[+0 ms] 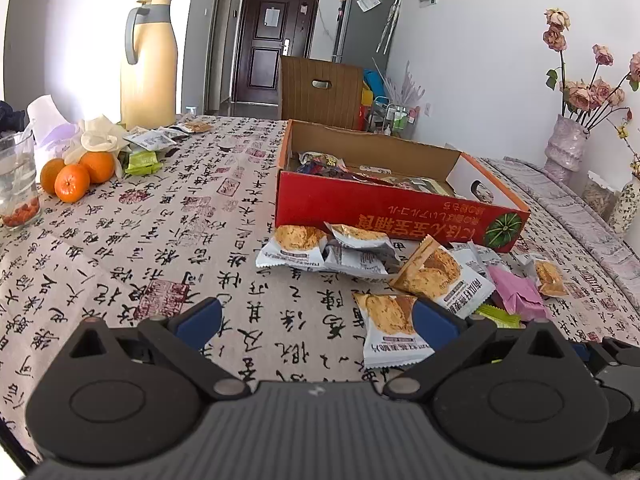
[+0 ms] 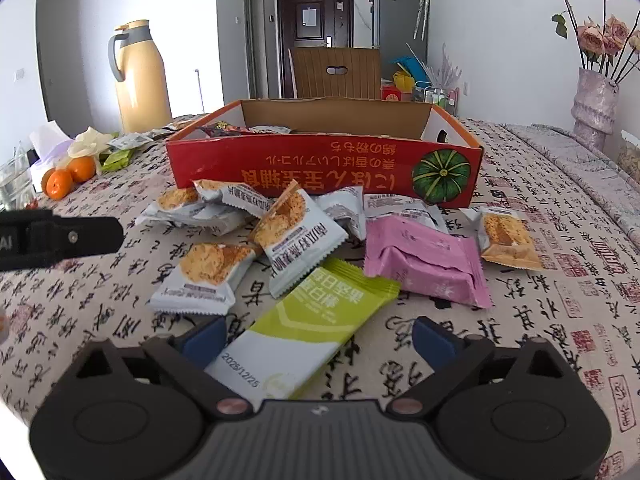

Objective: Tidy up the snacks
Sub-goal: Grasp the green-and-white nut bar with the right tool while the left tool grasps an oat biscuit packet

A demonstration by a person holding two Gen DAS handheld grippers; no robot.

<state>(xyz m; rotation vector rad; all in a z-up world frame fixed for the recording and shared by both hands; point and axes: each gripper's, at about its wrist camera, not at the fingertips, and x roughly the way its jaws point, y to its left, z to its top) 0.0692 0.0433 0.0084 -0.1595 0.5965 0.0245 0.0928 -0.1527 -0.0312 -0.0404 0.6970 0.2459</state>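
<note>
- Left wrist view: the left gripper (image 1: 316, 322) has its jaws wide apart over the tablecloth (image 1: 160, 240), nothing between the pads; a biscuit packet (image 1: 386, 326) lies against its right finger, and the red box (image 1: 396, 208) sits beyond.
- Right wrist view: the right gripper (image 2: 318, 338) has its jaws spread, a green packet (image 2: 316, 320) lying loose between them on the cloth; a pink packet (image 2: 426, 260) lies further right, near the box.

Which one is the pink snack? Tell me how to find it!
Find the big red box with a green pumpkin picture, on the table with black writing all over its cloth. Loose snack packets lie in front of it. The pink snack lies flat toward the right of that pile, beside a lime green packet; it is the only plain pink wrapper, with no biscuit photo on it.
</note>
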